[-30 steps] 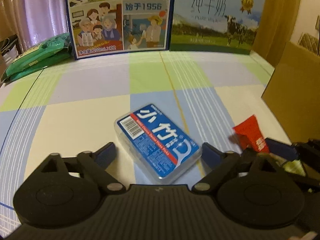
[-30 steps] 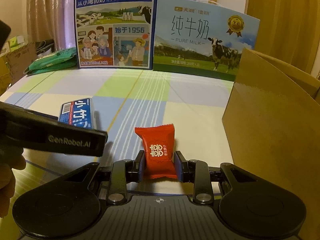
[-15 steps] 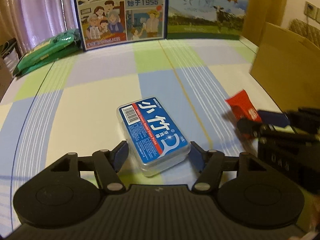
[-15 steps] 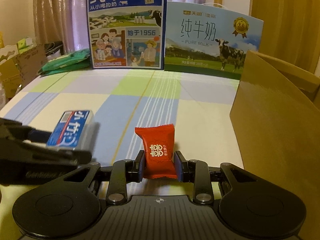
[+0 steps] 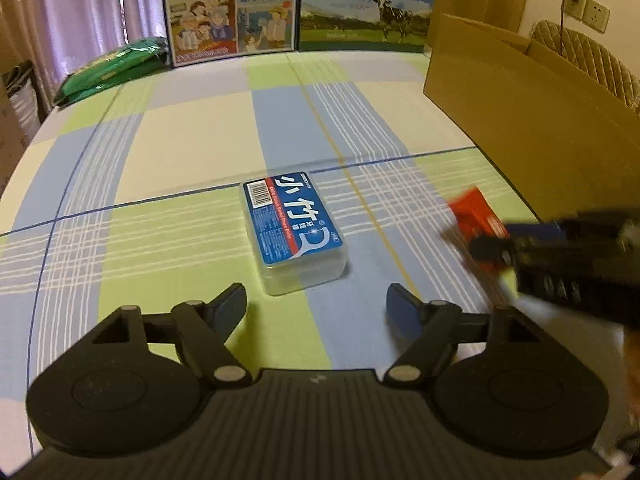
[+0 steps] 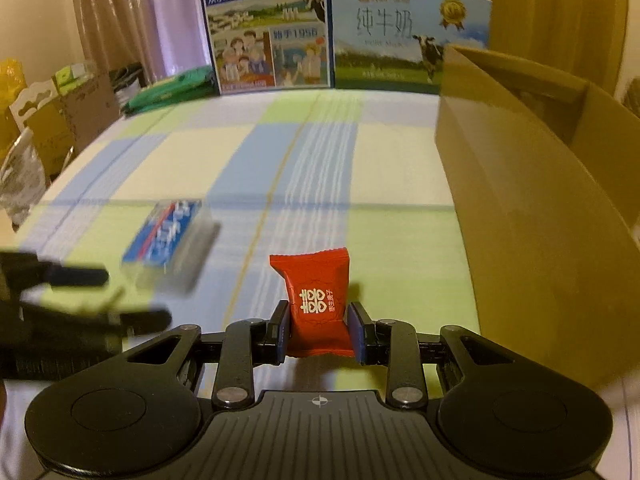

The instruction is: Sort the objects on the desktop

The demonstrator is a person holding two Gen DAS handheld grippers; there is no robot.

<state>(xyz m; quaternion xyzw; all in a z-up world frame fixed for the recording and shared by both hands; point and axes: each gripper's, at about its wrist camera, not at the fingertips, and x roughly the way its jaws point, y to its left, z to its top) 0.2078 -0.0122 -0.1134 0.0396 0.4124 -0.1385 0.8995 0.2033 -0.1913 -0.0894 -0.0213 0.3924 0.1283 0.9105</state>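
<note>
A clear plastic box with a blue label point(image 5: 293, 232) lies flat on the checked tablecloth point(image 5: 192, 152). My left gripper point(image 5: 316, 306) is open just short of the box, fingers apart and nothing between them. My right gripper point(image 6: 319, 330) is shut on a red candy packet point(image 6: 316, 300) and holds it upright above the cloth. In the left wrist view the same red packet point(image 5: 474, 210) and the right gripper point(image 5: 492, 246) appear blurred at the right. In the right wrist view the blue-label box point(image 6: 170, 236) and the left gripper point(image 6: 92, 292) appear blurred at the left.
An open brown cardboard box point(image 6: 532, 184) stands along the table's right side. Two milk cartons point(image 5: 232, 8) point(image 5: 368, 4) stand upright at the far edge, with green packets point(image 5: 112, 68) beside them at far left. Cardboard boxes point(image 6: 60, 120) sit off the table's left.
My left gripper has drawn back and risen, so the blue-label box now lies beyond its fingertips instead of between them. My right gripper has lifted the red packet higher.
</note>
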